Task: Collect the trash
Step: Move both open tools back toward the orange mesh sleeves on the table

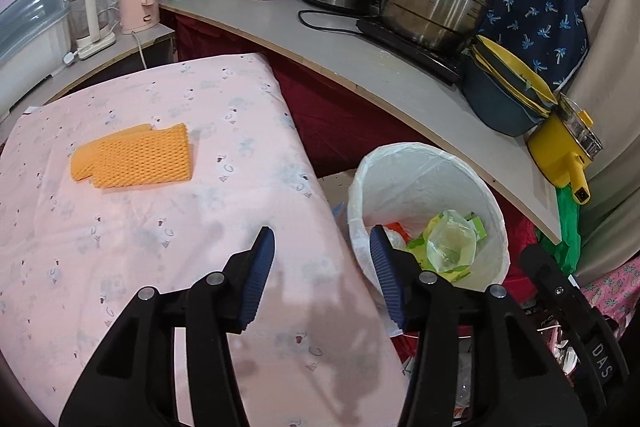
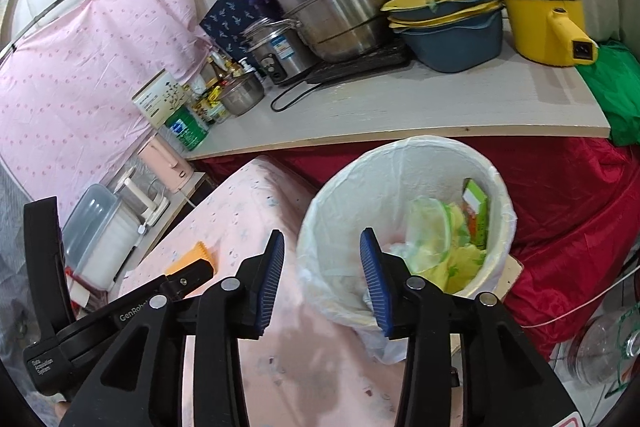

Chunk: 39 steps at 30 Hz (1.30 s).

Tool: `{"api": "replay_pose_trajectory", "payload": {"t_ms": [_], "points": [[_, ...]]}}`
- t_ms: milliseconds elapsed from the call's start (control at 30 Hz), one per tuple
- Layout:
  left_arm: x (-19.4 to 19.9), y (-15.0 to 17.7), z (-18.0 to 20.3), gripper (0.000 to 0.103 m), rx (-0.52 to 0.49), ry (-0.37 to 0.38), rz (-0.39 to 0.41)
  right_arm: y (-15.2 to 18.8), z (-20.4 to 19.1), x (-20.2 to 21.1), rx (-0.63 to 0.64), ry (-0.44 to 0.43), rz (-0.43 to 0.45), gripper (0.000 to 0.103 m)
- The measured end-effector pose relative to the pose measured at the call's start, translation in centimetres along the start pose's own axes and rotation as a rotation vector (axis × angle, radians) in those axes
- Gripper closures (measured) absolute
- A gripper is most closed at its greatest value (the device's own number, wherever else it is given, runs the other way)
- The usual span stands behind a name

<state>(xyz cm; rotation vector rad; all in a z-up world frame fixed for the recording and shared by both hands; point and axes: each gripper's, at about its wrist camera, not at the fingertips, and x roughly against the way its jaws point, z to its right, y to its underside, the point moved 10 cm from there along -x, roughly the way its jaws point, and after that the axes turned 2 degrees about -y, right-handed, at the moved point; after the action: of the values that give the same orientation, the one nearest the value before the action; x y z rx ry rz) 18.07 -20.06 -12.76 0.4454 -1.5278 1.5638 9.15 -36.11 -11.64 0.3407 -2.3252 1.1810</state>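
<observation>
Foam netting [image 1: 132,157] lies flat on the pink tabletop [image 1: 160,267], well apart from the bin [image 1: 424,167]. Both my left fingers [image 1: 322,267] and right fingers [image 2: 322,267] are spread, empty. Pinching it, I might snag the cloth underneath.

We found the foam net [image 1: 132,157] on the bench [image 1: 200,267], near its far left corner | the bin [image 1: 428,211] stood off the bench's right edge, wrappers [image 1: 450,247] in it | the shelf [image 1: 360,67] ran behind both, pots [image 1: 436,3] on it.
</observation>
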Motion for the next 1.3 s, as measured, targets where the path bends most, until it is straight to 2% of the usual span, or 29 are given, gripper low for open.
{"api": "replay_pose_trajectory", "payload": {"t_ms": [267,333,433,767,833,1067,1300], "points": [[1.7,-0.2,-6.6,0.053,0.066,-0.05,0.022,2.4,-6.4,-1.6,0.088,-0.055,-0.053,0.058],[2.1,-0.2,-8.4,0.046,0.08,-0.066,0.028,3.1,-8.1,-2.2,0.108,-0.07,-0.069,0.056],[3.0,-0.3,-11.9,0.04,0.106,-0.112,0.049,4.3,-10.8,-3.2,0.138,-0.093,-0.095,0.053],[4.0,-0.7,-23.8,0.038,0.219,-0.218,0.053,8.2,-18.6,-8.5,0.238,-0.15,-0.195,0.051],[3.8,-0.8,-25.7,0.033,0.237,-0.236,0.049,8.5,-19.7,-9.8,0.251,-0.156,-0.207,0.051],[1.7,-1.6,-30.0,0.029,0.266,-0.269,0.026,8.6,-21.9,-15.4,0.279,-0.146,-0.256,0.051],[-2.4,-3.2,-31.4,0.027,0.275,-0.266,-0.009,8.4,-22.6,-21.1,0.276,-0.128,-0.294,0.051]]}}
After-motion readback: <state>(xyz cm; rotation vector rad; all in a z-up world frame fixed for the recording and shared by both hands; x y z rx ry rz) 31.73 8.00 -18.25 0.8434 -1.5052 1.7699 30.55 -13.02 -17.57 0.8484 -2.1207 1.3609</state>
